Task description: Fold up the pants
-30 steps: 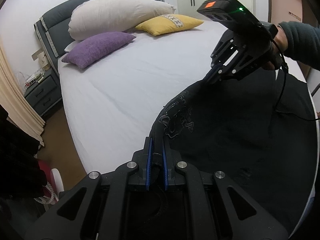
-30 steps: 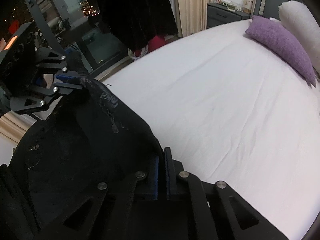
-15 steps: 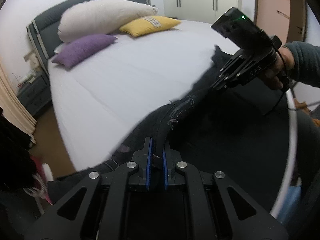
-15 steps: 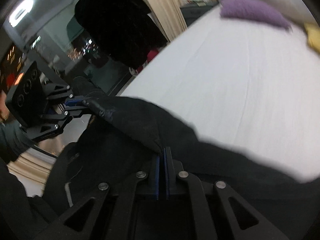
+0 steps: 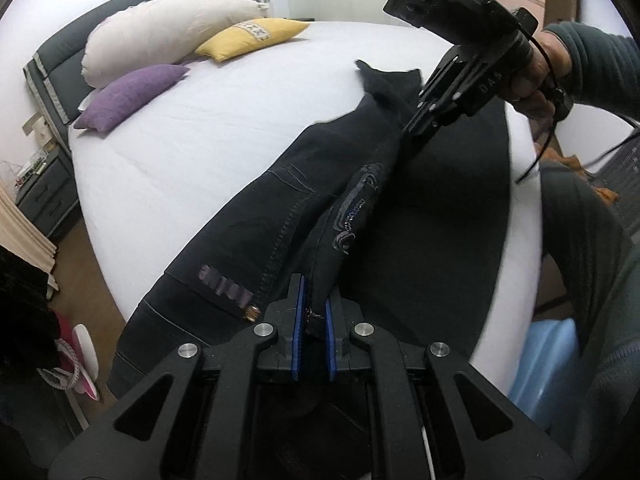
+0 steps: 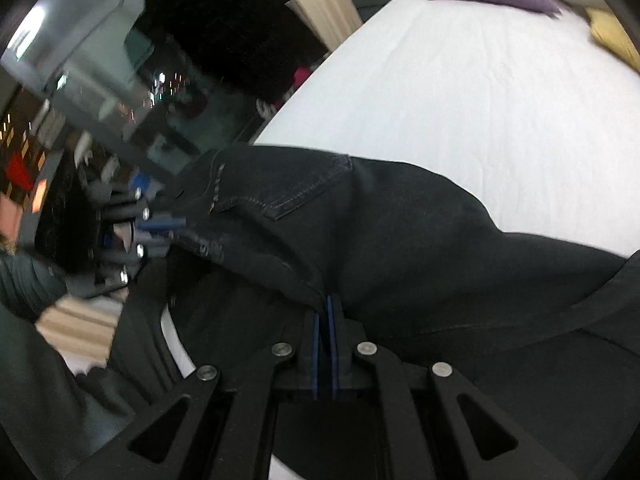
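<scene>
Dark denim pants [image 5: 280, 216] hang stretched over the near corner of the white bed [image 5: 208, 136], waistband pulled taut between both tools. My left gripper [image 5: 314, 312] is shut on one end of the waistband. Across from it, the right gripper [image 5: 412, 128], held by a hand in a grey-green sleeve, is shut on the other end. In the right wrist view the right gripper [image 6: 325, 312] pinches the pants [image 6: 392, 232], and the left gripper [image 6: 176, 226] grips the cloth at the far left, blurred. A back pocket faces up.
A white pillow [image 5: 168, 28], a yellow pillow [image 5: 252, 36] and a purple pillow [image 5: 132, 92] lie by the dark headboard. A nightstand [image 5: 44, 196] stands left of the bed. A dark garment [image 6: 224, 24] hangs near the curtain. The person's leg [image 5: 576, 232] is right of the bed corner.
Both grippers carried the pants sideways along the bed's edge. The fabric, bunched and low a second ago, now lies spread and taut across the corner. Both grips stayed shut.
</scene>
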